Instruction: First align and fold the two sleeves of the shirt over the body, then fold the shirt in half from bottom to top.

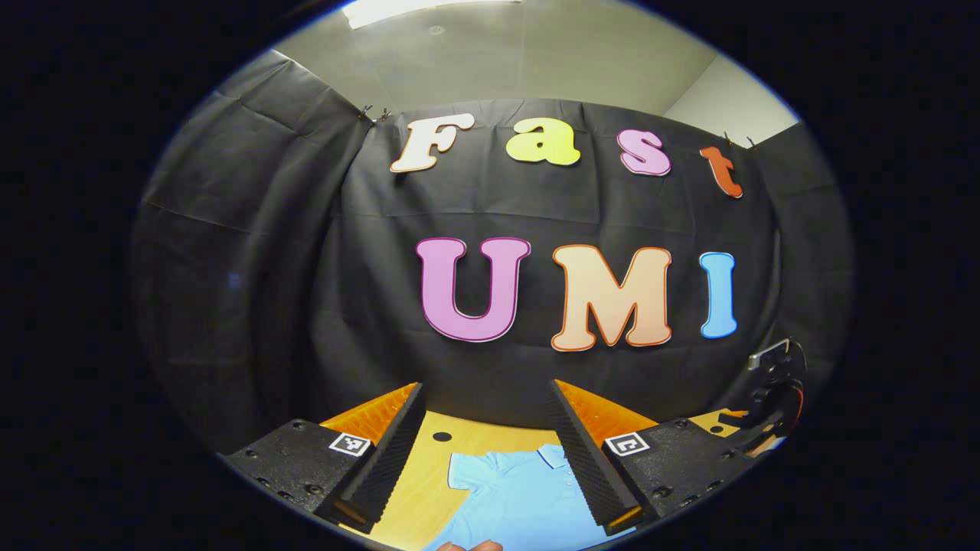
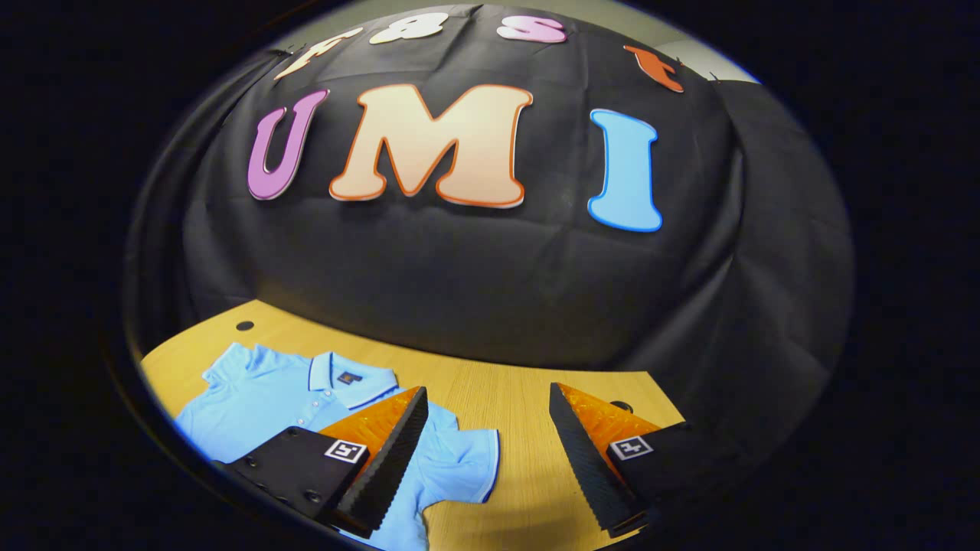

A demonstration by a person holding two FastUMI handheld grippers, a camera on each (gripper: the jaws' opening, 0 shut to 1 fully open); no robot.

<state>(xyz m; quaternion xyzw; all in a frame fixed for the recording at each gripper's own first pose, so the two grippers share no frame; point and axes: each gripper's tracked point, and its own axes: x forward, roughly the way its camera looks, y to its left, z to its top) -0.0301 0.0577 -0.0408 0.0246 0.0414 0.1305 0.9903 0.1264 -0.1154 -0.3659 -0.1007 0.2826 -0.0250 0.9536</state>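
A light blue polo shirt [image 2: 260,398] lies flat on the wooden table [image 2: 505,383], collar toward the back wall and both short sleeves spread out. In the left gripper view the shirt [image 1: 513,497] shows between my own fingers, below them. My left gripper [image 1: 490,490] is open, held above the shirt's left sleeve and collar. My right gripper [image 2: 490,490] is open too, hovering over the shirt's right sleeve [image 2: 459,459] and the bare table beside it. The other gripper [image 1: 773,398] shows at the right edge of the left gripper view.
The black cloth wall [image 2: 490,275] closes off the back of the table. Small dark holes [image 2: 245,326] mark the tabletop near its far edge. A fingertip [image 1: 471,546] shows at the bottom edge of the left gripper view.
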